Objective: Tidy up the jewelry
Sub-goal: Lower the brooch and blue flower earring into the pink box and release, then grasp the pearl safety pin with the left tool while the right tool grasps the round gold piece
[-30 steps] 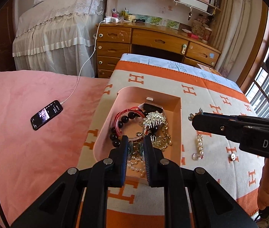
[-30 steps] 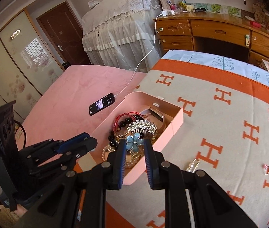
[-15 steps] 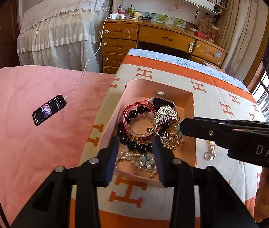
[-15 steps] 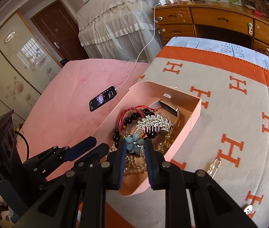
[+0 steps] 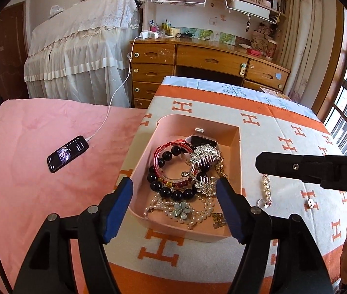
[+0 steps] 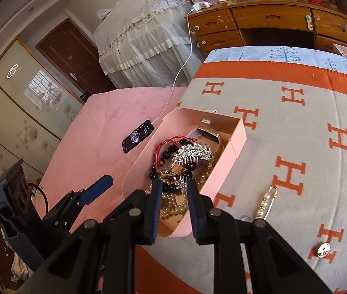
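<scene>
- Right now the left claw (image 5: pixel 174 196) stands wide apart over the near end of the pink box (image 5: pixel 237 171), with nothing between its blue-padded fingers (image 5: pixel 122 205).
- Inside the box lies a heap of jewelry: a black bead bracelet (image 5: pixel 163 186) with a red cord bangle (image 5: pixel 171 145), a silver rhinestone hair comb (image 5: pixel 204 153), a pearl strand with a pale flower clasp (image 5: pixel 182 208) at the near end, and a watch (image 5: pixel 201 138) at the far end.
- From the left wrist view the right claw (image 5: pixel 261 164) reaches in from 3 o'clock, level with the box's right wall; from this side the gap between its fingers cannot be judged.
- From its own camera the right claw (image 6: pixel 172 191) shows a narrow gap, its fingers partly parted above the beads at the box's near end; whether anything is pinched there cannot be told.
- Outside the box, on the orange-and-beige blanket (image 6: pixel 296 132), a pearl pin (image 6: pixel 266 203) lies at about 3 o'clock of the box, and a small gold charm (image 6: pixel 323 250) lies nearer the camera.
- A phone (image 5: pixel 67 153) on its white cable (image 5: pixel 114 98) rests on the pink bedspread (image 5: pixel 26 171) at 9 o'clock of the box.
</scene>
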`<state>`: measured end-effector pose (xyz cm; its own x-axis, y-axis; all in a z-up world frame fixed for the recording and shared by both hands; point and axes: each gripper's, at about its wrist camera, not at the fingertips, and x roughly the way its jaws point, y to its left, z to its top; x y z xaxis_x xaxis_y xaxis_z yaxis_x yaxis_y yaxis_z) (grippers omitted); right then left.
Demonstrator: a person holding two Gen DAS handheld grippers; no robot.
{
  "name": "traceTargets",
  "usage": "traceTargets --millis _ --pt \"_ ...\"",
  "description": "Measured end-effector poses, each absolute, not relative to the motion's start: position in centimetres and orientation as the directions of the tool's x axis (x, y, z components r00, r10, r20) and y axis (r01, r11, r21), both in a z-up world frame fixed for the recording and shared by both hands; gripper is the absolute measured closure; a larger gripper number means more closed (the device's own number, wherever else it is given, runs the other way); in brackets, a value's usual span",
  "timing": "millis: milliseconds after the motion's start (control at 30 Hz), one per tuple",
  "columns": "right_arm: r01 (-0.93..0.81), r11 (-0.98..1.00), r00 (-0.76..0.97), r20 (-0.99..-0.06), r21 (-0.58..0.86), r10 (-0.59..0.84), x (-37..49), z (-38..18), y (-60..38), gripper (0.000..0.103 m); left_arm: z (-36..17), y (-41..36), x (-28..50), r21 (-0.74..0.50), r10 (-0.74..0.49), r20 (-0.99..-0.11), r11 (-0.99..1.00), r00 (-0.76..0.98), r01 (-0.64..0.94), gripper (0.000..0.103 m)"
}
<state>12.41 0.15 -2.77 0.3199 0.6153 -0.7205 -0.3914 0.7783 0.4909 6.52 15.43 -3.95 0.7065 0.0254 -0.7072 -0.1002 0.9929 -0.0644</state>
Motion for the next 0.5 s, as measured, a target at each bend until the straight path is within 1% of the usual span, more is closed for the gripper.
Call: traceTargets --millis 100,233,300,367,500 --pt "-0.373 0.8 0.356 -0.724 0.469 0.591 12.0 -2.6 -1.5 0.082 -3.6 14.7 6.1 -0.066 0.013 -0.693 0.994 0.721 -0.082 0.031" --pt "-0.333 0.826 0.4 -0.725 0.455 0.561 11.5 -2.6 -4.2 0.082 -3.1 13.0 5.3 -0.041 0.013 -0.669 0.998 0.743 -0.054 0.03" --pt "-0.312 0.838 0.425 -0.723 0.447 0.544 11.0 -2.5 -5.7 0.082 -3.0 12.1 5.1 -0.032 0.007 -0.661 0.999 0.75 -0.037 0.024" --pt "-0.294 0.852 0.451 -0.724 0.432 0.523 10.5 -2.5 -7.3 0.082 -2.9 11.3 4.8 -0.037 -0.012 -0.656 0.999 0.755 -0.016 0.022" --pt "-0.255 0.89 0.508 -0.731 0.377 0.456 9.1 -2.2 -10.3 0.082 -2.8 9.5 4.2 -0.046 -0.057 -0.654 0.998 0.754 0.036 0.021"
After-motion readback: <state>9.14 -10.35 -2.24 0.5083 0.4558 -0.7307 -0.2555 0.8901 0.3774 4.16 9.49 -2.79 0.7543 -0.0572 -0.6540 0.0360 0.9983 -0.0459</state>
